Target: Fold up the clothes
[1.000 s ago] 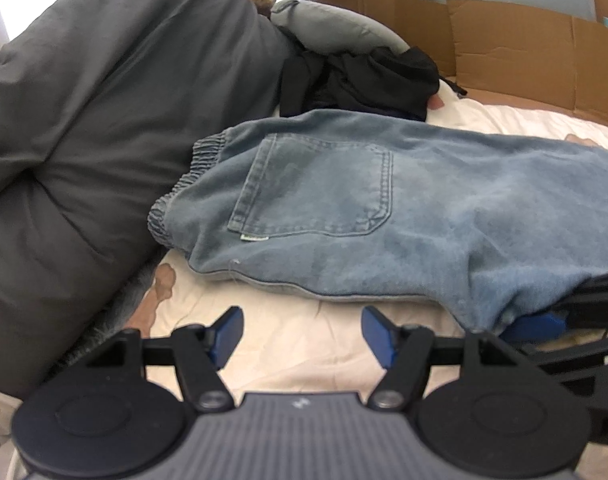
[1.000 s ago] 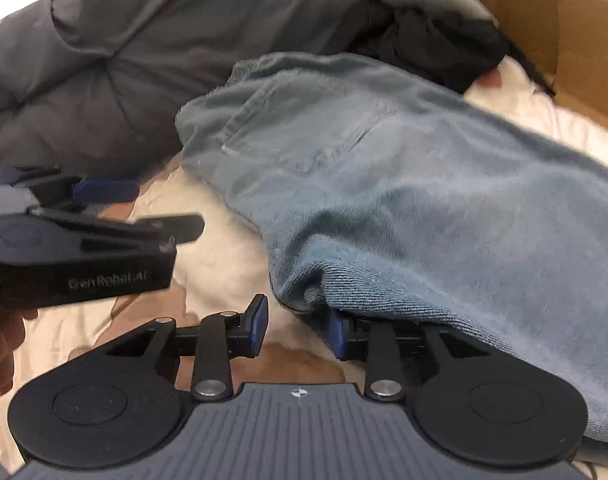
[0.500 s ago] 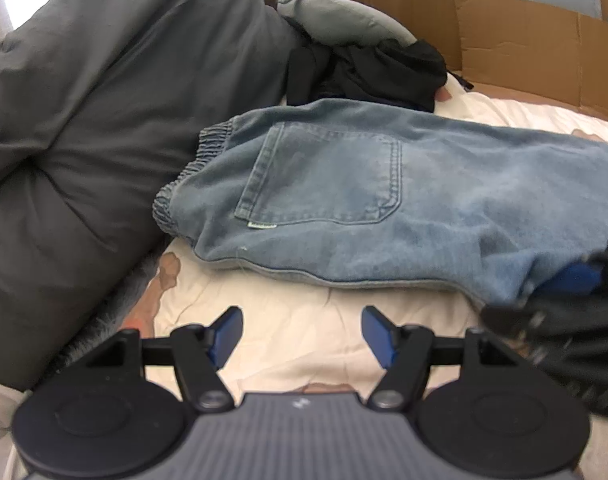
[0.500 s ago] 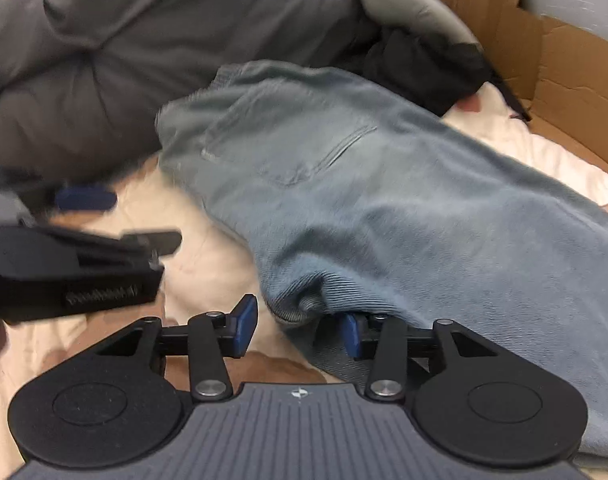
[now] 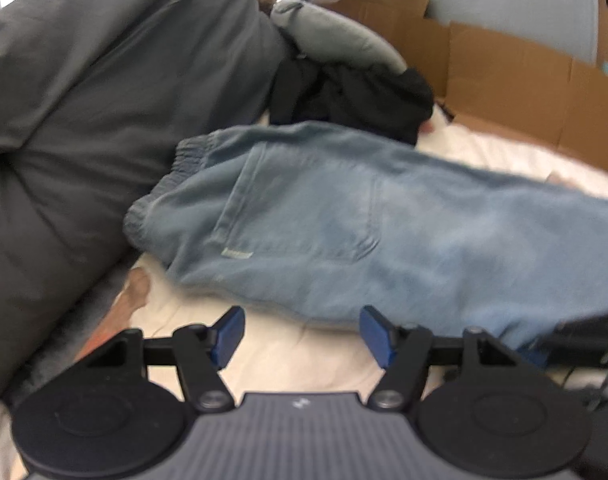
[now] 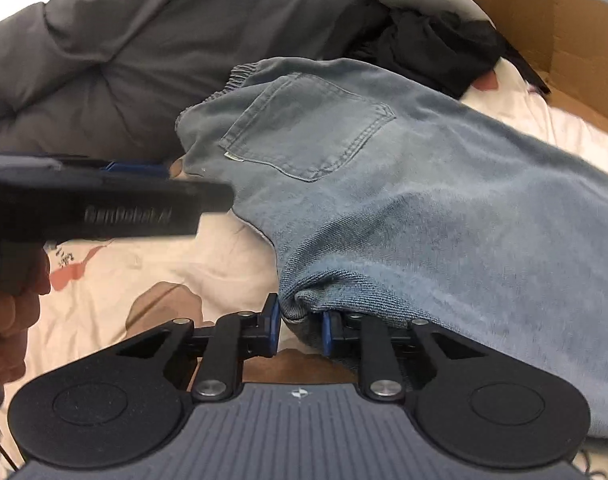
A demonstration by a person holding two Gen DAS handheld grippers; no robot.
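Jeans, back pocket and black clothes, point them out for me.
jeans (image 6: pixel 444 200), right wrist view, on the leg.
back pocket (image 6: pixel 308 128), right wrist view, on the pocket's middle.
black clothes (image 5: pixel 356 96), left wrist view, on the pile's middle.

The left wrist view is motion-blurred, smearing the jeans (image 5: pixel 344 216). Their leg end runs off both views' right edges. The right gripper (image 5: pixel 584 338) is a dark blur there, cut off. The black garment (image 6: pixel 432 52) lies partly hidden behind the jeans.
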